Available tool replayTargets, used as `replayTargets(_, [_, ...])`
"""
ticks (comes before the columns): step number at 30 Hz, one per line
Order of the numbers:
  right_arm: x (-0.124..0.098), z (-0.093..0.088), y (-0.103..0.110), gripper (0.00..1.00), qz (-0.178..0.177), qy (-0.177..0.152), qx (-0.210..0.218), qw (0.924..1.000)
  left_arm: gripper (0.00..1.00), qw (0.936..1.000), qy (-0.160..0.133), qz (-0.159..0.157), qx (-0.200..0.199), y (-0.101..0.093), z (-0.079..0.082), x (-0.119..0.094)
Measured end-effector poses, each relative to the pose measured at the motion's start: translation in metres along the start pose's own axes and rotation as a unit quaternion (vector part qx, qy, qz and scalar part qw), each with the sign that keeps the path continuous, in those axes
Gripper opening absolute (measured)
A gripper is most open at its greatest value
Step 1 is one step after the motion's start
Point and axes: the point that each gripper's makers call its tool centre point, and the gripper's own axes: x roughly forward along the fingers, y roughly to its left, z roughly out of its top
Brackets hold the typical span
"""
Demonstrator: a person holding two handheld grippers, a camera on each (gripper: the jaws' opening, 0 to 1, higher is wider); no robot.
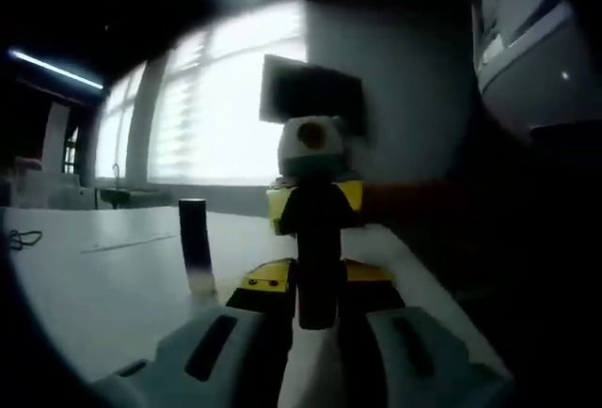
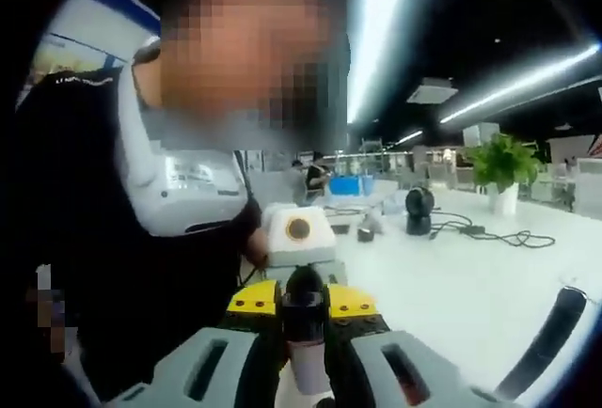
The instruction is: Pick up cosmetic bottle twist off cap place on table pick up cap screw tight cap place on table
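Note:
Both grippers face each other above the white table (image 2: 470, 305) and hold one small cosmetic bottle (image 2: 307, 370) between them. My right gripper (image 2: 308, 342) is shut on its pale part. The bottle's dark end (image 2: 306, 306) reaches into the yellow-tipped left gripper (image 2: 304, 297) just beyond. In the left gripper view my left gripper (image 1: 315, 312) is shut on the dark, backlit bottle (image 1: 316, 281), with the right gripper (image 1: 315, 206) closed on its far end. I cannot tell which end is the cap.
A black cylinder (image 1: 194, 239) stands on the table (image 1: 94, 286) left of the grippers. Farther off are a potted plant (image 2: 503, 165), a round black device (image 2: 419, 206) and cables (image 2: 499, 236). A person's torso (image 2: 113, 267) is close on the left. Bright windows (image 1: 216, 107) are behind.

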Motion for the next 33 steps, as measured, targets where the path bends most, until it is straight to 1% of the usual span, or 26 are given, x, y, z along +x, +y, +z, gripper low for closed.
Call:
replayTargets(2, [0.001, -0.002, -0.003, 0.25, -0.014, -0.001, 0.022, 0.9997, 0.07, 1.0000, -0.003, 0.009, -0.002, 0.004, 0.001, -0.001])
replayTargets(3, [0.002, -0.001, -0.001, 0.27, -0.013, -0.005, 0.021, 0.9997, 0.07, 0.9999, -0.002, 0.017, 0.003, 0.007, 0.001, -0.002])
replayTargets(4, [0.003, 0.001, -0.003, 0.28, -0.023, -0.016, 0.025, 0.9993, 0.07, 0.9997, 0.002, 0.024, 0.007, 0.010, 0.000, -0.002])
replayTargets(6, [0.004, 0.004, -0.011, 0.28, -0.057, -0.031, 0.020, 0.9977, 0.07, 0.9988, 0.002, 0.045, 0.019, 0.018, 0.000, -0.003])
replayTargets(7, [0.004, 0.003, -0.016, 0.29, -0.079, -0.033, 0.020, 0.9961, 0.07, 0.9984, 0.004, 0.054, 0.018, 0.021, 0.000, -0.004])
replayTargets(9, [0.005, 0.000, -0.025, 0.29, -0.129, -0.038, 0.016, 0.9908, 0.07, 0.9964, 0.006, 0.083, 0.015, 0.033, 0.000, -0.007])
replayTargets(10, [0.004, 0.001, -0.028, 0.30, -0.149, -0.049, 0.034, 0.9870, 0.07, 0.9957, 0.004, 0.091, 0.016, 0.037, 0.001, -0.008])
replayTargets(12, [0.001, 0.010, -0.030, 0.35, -0.175, -0.092, 0.071, 0.9778, 0.07, 0.9923, -0.003, 0.119, 0.035, 0.047, 0.005, -0.012])
replayTargets(13, [-0.002, 0.014, -0.033, 0.35, -0.193, -0.107, 0.078, 0.9722, 0.07, 0.9919, 0.002, 0.121, 0.038, 0.047, 0.003, -0.012])
replayTargets(14, [-0.007, 0.017, -0.039, 0.33, -0.226, -0.116, 0.074, 0.9644, 0.07, 0.9912, 0.007, 0.125, 0.042, 0.048, 0.002, -0.012])
replayTargets(16, [-0.012, 0.015, -0.047, 0.27, -0.293, -0.101, 0.051, 0.9492, 0.07, 0.9904, 0.011, 0.132, 0.040, 0.051, 0.000, -0.012])
replayTargets(17, [-0.011, 0.014, -0.050, 0.27, -0.322, -0.095, 0.039, 0.9411, 0.07, 0.9893, 0.013, 0.139, 0.042, 0.054, -0.001, -0.013])
replayTargets(18, [-0.012, 0.012, -0.051, 0.27, -0.342, -0.088, 0.032, 0.9349, 0.07, 0.9888, 0.012, 0.143, 0.041, 0.055, 0.000, -0.013])
replayTargets(19, [-0.006, 0.015, -0.048, 0.27, -0.351, -0.091, 0.022, 0.9317, 0.07, 0.9880, 0.012, 0.149, 0.036, 0.058, -0.001, -0.014])
replayTargets(20, [0.001, 0.018, -0.039, 0.28, -0.344, -0.105, 0.033, 0.9323, 0.07, 0.9877, 0.014, 0.152, 0.033, 0.060, -0.002, -0.015])
replayTargets(21, [0.005, 0.025, -0.034, 0.29, -0.344, -0.130, 0.041, 0.9291, 0.07, 0.9873, 0.017, 0.155, 0.032, 0.061, -0.003, -0.015])
replayTargets(22, [0.007, 0.028, -0.032, 0.30, -0.350, -0.142, 0.051, 0.9245, 0.07, 0.9870, 0.017, 0.156, 0.031, 0.062, -0.003, -0.015])
replayTargets(23, [0.007, 0.030, -0.032, 0.30, -0.362, -0.144, 0.041, 0.9200, 0.07, 0.9875, 0.014, 0.155, 0.029, 0.061, -0.003, -0.015])
replayTargets(24, [0.004, 0.030, -0.034, 0.29, -0.384, -0.140, 0.028, 0.9121, 0.07, 0.9877, 0.012, 0.154, 0.027, 0.061, -0.002, -0.015])
replayTargets(26, [-0.002, 0.030, -0.040, 0.27, -0.430, -0.132, 0.015, 0.8929, 0.07, 0.9881, 0.011, 0.151, 0.028, 0.060, -0.002, -0.014])
replayTargets(27, [-0.006, 0.026, -0.044, 0.26, -0.455, -0.124, 0.013, 0.8815, 0.07, 0.9881, 0.013, 0.150, 0.032, 0.059, -0.003, -0.013])
replayTargets(28, [-0.007, 0.023, -0.045, 0.25, -0.466, -0.112, 0.007, 0.8777, 0.07, 0.9880, 0.014, 0.148, 0.042, 0.059, -0.003, -0.013])
replayTargets(29, [-0.007, 0.020, -0.045, 0.25, -0.476, -0.099, -0.008, 0.8736, 0.07, 0.9883, 0.011, 0.146, 0.041, 0.059, -0.002, -0.013])
replayTargets(30, [-0.007, 0.013, -0.046, 0.25, -0.485, -0.085, -0.004, 0.8701, 0.07, 0.9885, 0.009, 0.145, 0.041, 0.059, -0.002, -0.013])
replayTargets(31, [-0.003, 0.012, -0.044, 0.25, -0.484, -0.088, -0.006, 0.8707, 0.07, 0.9887, 0.008, 0.144, 0.040, 0.059, -0.002, -0.012])
replayTargets(33, [-0.001, 0.006, -0.043, 0.25, -0.489, -0.076, -0.010, 0.8689, 0.07, 0.9888, 0.012, 0.142, 0.044, 0.059, -0.004, -0.012])
